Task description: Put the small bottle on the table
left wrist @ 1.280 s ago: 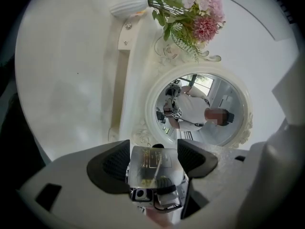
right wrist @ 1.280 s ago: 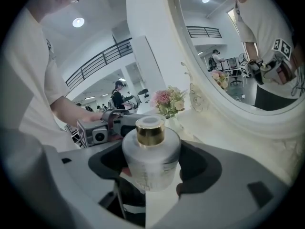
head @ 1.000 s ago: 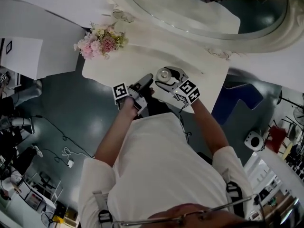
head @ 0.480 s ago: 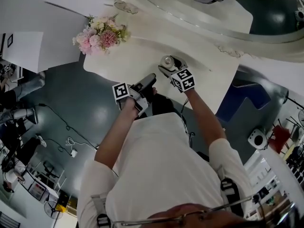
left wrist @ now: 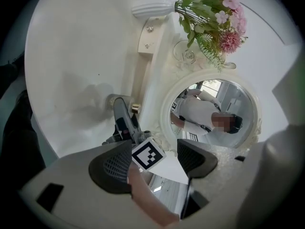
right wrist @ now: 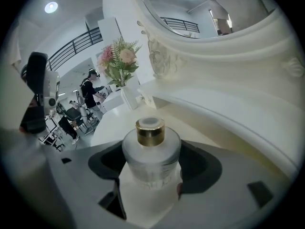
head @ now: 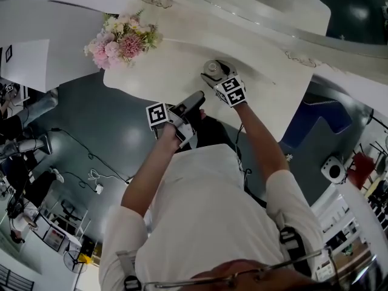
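A small frosted-glass bottle (right wrist: 151, 151) with a gold cap stands upright between the jaws of my right gripper (right wrist: 152, 171), which is shut on it. From the head view the bottle (head: 211, 66) and right gripper (head: 213, 73) are over the white dressing table (head: 157, 71), near its middle and close to the mirror frame. Whether the bottle's base touches the tabletop I cannot tell. My left gripper (head: 197, 97) hangs at the table's front edge, open with nothing in it. In its own view the left gripper (left wrist: 152, 159) looks past the right gripper's marker cube (left wrist: 147, 154) to the bottle (left wrist: 136, 109).
A white vase of pink flowers (head: 121, 41) stands at the table's left end. A large oval mirror (head: 291, 17) in a carved white frame rises behind the table. Dark floor lies below the front edge. People and desks show in the distance (right wrist: 88, 97).
My right gripper has carried the bottle farther over the table toward the mirror. The left gripper has stayed by the front edge.
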### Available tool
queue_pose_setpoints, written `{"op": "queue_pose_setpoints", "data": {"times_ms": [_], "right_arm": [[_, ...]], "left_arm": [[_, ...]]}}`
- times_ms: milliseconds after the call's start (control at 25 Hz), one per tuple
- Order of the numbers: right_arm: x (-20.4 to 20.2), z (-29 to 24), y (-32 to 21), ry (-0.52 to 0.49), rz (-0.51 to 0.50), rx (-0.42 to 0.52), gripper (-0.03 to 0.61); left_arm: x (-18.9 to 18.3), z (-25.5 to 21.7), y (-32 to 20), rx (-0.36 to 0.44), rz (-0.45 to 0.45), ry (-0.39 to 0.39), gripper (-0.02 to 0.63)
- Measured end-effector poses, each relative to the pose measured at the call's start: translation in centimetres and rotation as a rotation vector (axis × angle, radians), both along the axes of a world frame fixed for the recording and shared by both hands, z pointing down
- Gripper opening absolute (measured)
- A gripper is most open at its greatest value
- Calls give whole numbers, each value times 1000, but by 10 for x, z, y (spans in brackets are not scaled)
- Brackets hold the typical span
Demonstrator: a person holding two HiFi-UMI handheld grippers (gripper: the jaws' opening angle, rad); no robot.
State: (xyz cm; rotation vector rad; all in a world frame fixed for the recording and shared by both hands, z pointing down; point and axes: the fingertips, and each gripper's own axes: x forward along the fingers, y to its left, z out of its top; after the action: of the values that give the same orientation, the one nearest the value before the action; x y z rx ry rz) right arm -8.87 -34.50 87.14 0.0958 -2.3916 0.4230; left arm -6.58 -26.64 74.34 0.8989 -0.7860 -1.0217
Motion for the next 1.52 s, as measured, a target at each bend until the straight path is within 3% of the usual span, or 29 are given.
{"op": "queue_pose_setpoints", "data": {"times_ms": [600, 920, 1160, 1520], "right_arm": [[2, 5, 5, 15, -29, 99, 344], [3, 1, 9, 14, -42, 61, 357], [15, -33, 5, -22, -11, 58, 357], [53, -106, -5, -83, 129, 11, 270]], "left_arm": [[18, 1, 11, -6, 31, -5, 301], [15, -7, 21, 1, 6, -30, 301], [13, -24, 28, 27, -3, -43, 301], [9, -56, 15, 91, 58, -59, 301]]}}
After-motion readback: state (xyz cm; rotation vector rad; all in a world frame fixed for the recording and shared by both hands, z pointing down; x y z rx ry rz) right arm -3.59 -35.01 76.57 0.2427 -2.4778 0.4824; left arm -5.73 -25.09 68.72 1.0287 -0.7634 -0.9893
